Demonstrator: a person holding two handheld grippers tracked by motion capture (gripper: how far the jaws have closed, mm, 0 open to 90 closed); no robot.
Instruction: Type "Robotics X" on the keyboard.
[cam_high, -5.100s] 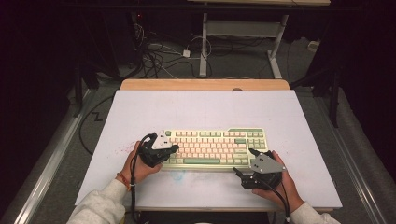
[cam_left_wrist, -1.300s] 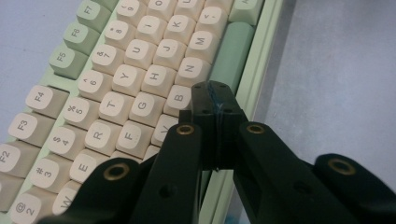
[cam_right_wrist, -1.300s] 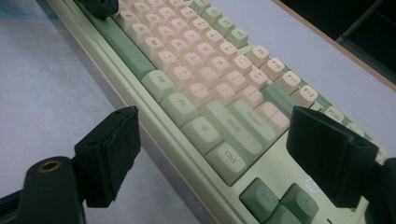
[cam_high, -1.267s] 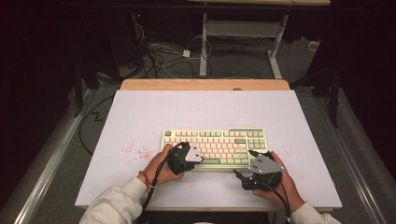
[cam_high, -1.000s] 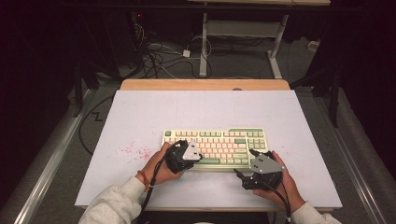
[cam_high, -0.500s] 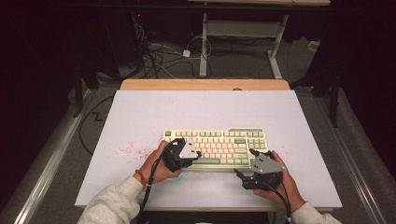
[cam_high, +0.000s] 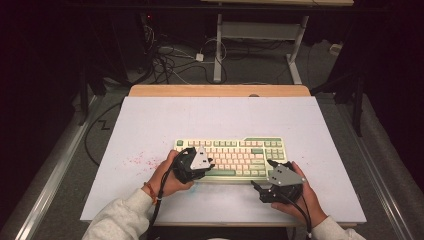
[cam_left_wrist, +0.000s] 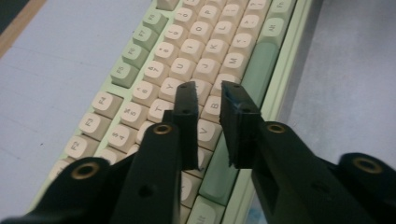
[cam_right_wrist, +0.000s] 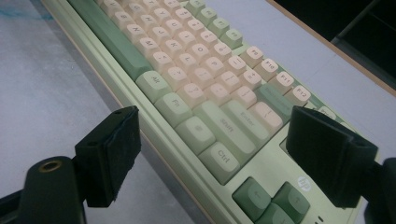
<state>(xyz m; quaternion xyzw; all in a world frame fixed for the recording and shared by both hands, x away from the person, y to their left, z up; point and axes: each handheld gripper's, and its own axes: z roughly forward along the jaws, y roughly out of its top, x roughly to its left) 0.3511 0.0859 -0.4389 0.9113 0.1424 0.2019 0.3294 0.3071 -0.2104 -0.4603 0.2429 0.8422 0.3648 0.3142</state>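
A cream and green keyboard (cam_high: 245, 149) lies on the white table top, near its front edge. My left gripper (cam_high: 209, 163) hovers over the keyboard's left half, just above the letter keys (cam_left_wrist: 187, 51). Its jaws have just been opening; in the left gripper view (cam_left_wrist: 208, 91) they stand a narrow gap apart with nothing between them. My right gripper (cam_high: 264, 174) sits at the keyboard's front right corner. Seen in the right gripper view (cam_right_wrist: 212, 123), its jaws are wide open on either side of the Ctrl and Shift keys (cam_right_wrist: 224, 135), touching nothing.
The white table top (cam_high: 200, 120) carries faint red speckles (cam_high: 137, 160) left of the keyboard. A wooden strip (cam_high: 220, 90) runs along the far edge. Beyond it, cables (cam_high: 172, 60) and a desk frame (cam_high: 218, 50) stand on the dark floor.
Since the oldest frame my left gripper has moved right, from the keyboard's left end onto its keys. Over the last second both hands stay put. The right gripper has not moved.
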